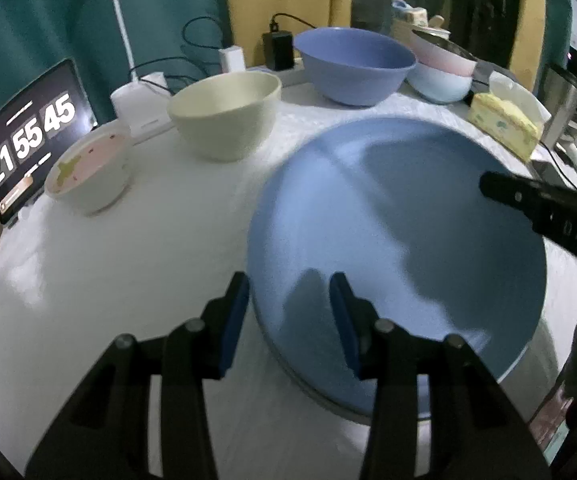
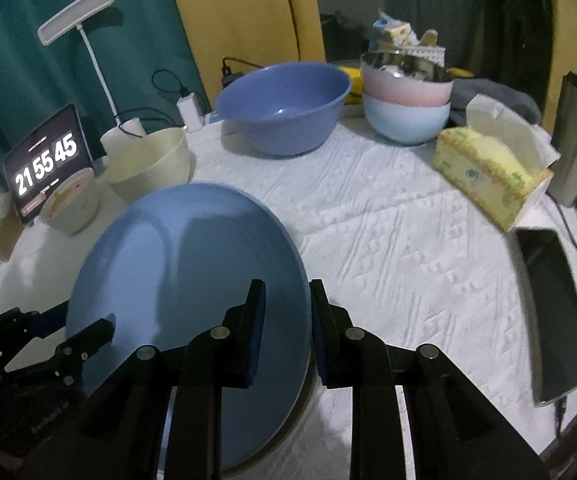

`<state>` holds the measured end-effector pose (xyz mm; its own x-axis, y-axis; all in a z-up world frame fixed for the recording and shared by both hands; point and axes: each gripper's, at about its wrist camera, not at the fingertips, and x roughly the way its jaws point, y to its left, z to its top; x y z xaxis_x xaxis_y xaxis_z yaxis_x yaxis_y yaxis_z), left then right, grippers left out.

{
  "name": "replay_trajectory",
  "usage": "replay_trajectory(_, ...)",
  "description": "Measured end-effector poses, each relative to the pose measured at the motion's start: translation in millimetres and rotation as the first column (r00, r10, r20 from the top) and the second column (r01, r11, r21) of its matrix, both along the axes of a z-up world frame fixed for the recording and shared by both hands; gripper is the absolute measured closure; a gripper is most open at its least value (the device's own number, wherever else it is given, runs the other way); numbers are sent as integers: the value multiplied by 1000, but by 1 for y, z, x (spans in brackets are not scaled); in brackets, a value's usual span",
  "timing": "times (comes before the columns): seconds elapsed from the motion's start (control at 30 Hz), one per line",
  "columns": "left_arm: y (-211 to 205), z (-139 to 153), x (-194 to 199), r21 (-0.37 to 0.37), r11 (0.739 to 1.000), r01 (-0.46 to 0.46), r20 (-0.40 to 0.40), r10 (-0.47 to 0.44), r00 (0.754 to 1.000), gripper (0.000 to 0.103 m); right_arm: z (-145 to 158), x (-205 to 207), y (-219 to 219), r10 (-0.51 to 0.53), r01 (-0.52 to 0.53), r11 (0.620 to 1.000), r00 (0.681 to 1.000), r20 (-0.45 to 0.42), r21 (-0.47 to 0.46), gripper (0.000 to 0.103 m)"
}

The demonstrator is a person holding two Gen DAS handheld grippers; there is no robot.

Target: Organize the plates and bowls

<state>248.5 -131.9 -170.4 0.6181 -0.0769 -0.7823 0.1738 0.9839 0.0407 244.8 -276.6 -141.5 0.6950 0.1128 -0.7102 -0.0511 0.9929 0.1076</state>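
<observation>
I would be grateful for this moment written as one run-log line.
step: moving blue plate | left gripper: straddles its rim | right gripper: straddles opposite rim | grip: unclear | table: bowls at back

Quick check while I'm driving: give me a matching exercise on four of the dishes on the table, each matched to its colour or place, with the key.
Things:
1. plate between the right gripper fingers
2. large bowl at the back
3. bowl near the lamp base
4. top bowl of the stack

Descriptions:
A. pink
B. cream
C. light blue, flat, nearest the cameras
D. deep periwinkle blue, standing alone

Pairs: 1-C, 2-D, 3-B, 4-A
</observation>
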Motion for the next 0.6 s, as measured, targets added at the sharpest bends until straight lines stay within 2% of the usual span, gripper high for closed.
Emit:
replay_trajectory(0.23,4,2,-1,0,1000,-14,8,14,1000,57,-2,0,-5,-20,20,1000,1000,-11,-4,77)
replay_trajectory(0.4,15,6,-2,-43,998,-49,27,50,998,56,-4,-1,-11,-38,39,999,999,-23,12,66)
replay_trajectory(0.6,18,-8,8,-88,993,-81,-41,78,996,56,-16,1,-21,-51,54,997,996,-67,51,61)
